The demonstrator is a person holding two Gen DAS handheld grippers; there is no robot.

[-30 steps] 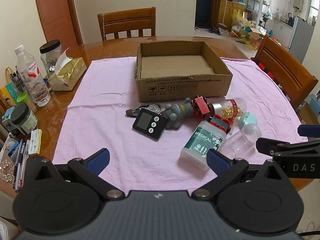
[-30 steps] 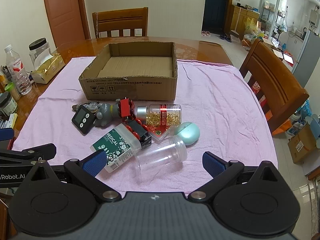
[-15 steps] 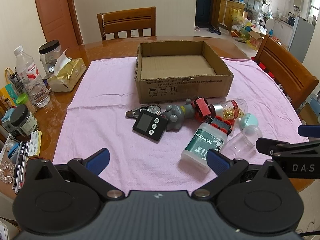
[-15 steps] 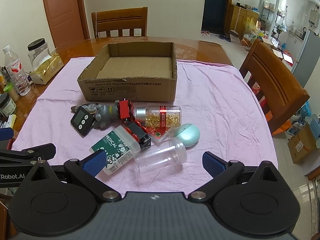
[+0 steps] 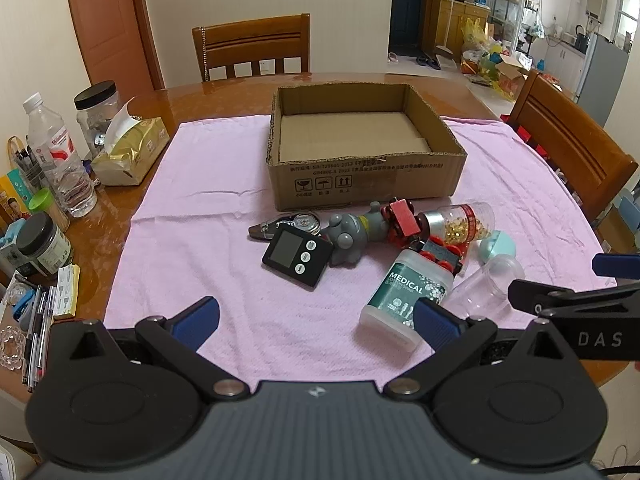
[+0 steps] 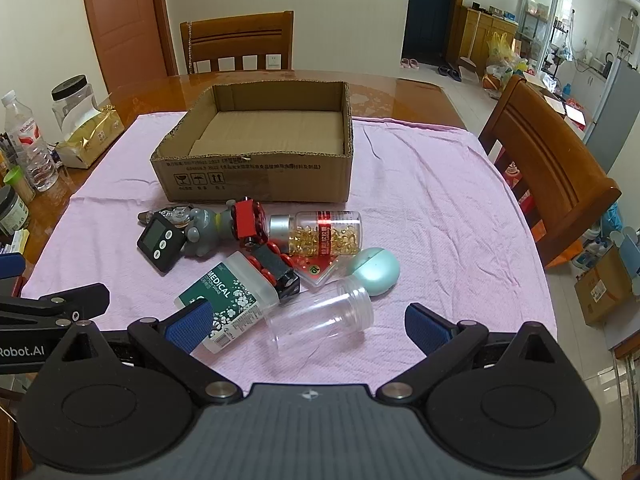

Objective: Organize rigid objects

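An empty cardboard box (image 5: pixel 362 178) (image 6: pixel 256 178) sits mid-table on a pink cloth (image 5: pixel 200 240). In front of it lies a pile: a black timer (image 5: pixel 297 255) (image 6: pixel 160 246), a grey toy figure (image 5: pixel 348 236), a red toy train (image 6: pixel 250 222), a capsule bottle (image 6: pixel 326 233), a white "MEDICAL" bottle (image 5: pixel 402 298) (image 6: pixel 226 300), a clear plastic jar (image 6: pixel 320 318) and a mint egg-shaped case (image 6: pixel 376 271). My left gripper (image 5: pixel 316 322) is open at the near cloth edge, holding nothing. My right gripper (image 6: pixel 308 322) is open just short of the clear jar.
Along the table's left edge stand a water bottle (image 5: pixel 60 160), a tissue pack (image 5: pixel 130 152), jars (image 5: pixel 96 116) and pens (image 5: pixel 36 340). Wooden chairs stand behind the table (image 5: pixel 252 46) and at its right (image 6: pixel 548 168).
Both views have shifted slightly; the pile sits a little farther from the right gripper. Nothing was grasped or moved on the table.
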